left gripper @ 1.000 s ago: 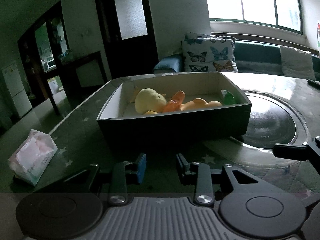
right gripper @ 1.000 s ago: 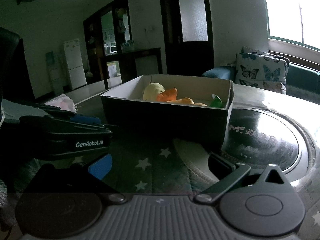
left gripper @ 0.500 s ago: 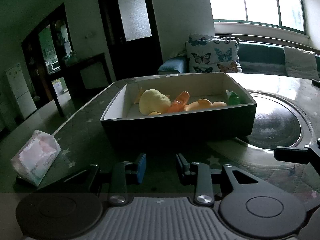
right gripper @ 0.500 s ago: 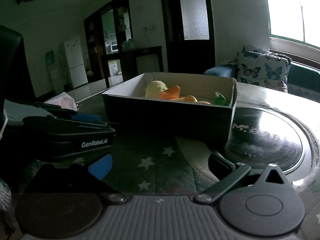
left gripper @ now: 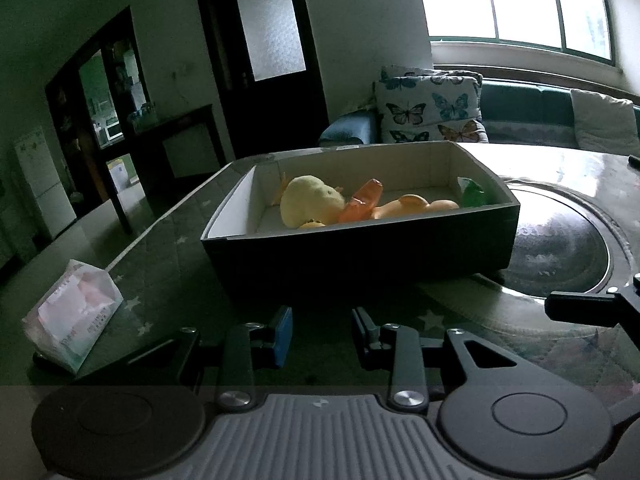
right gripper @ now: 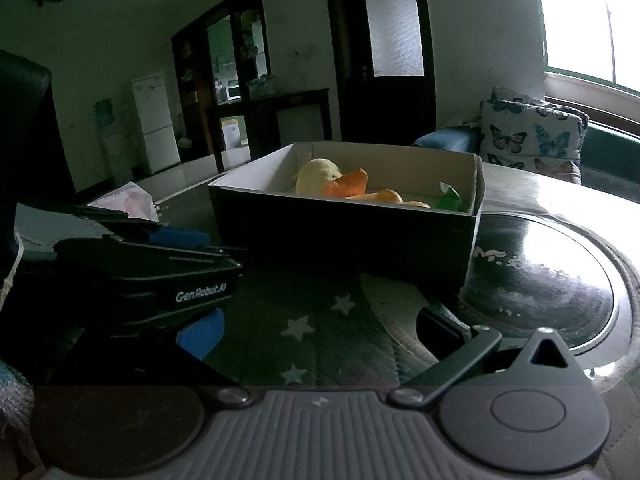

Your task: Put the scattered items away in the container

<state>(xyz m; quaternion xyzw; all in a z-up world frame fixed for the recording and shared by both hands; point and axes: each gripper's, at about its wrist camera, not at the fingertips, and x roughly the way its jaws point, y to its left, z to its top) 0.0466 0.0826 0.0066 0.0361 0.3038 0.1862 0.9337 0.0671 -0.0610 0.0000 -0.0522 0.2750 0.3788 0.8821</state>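
Dark cardboard box (left gripper: pixel 360 248) at 12 o'clock on table (left gripper: pixel 176 280), holding plush duck (left gripper: pixel 312 202), orange toy (left gripper: pixel 416 204), green packet (left gripper: pixel 472 192); left gripper (left gripper: pixel 322 336) fingers slightly parted, empty; right gripper (right gripper: pixel 320 332) fingers spread, empty; tissue pack (left gripper: pixel 74 320) at 9 o'clock.

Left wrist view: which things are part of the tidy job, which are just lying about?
Job:
box
plush duck, in the box
orange toy, in the box
green item, in the box

Lying about:
tissue pack, on the table
butterfly cushion
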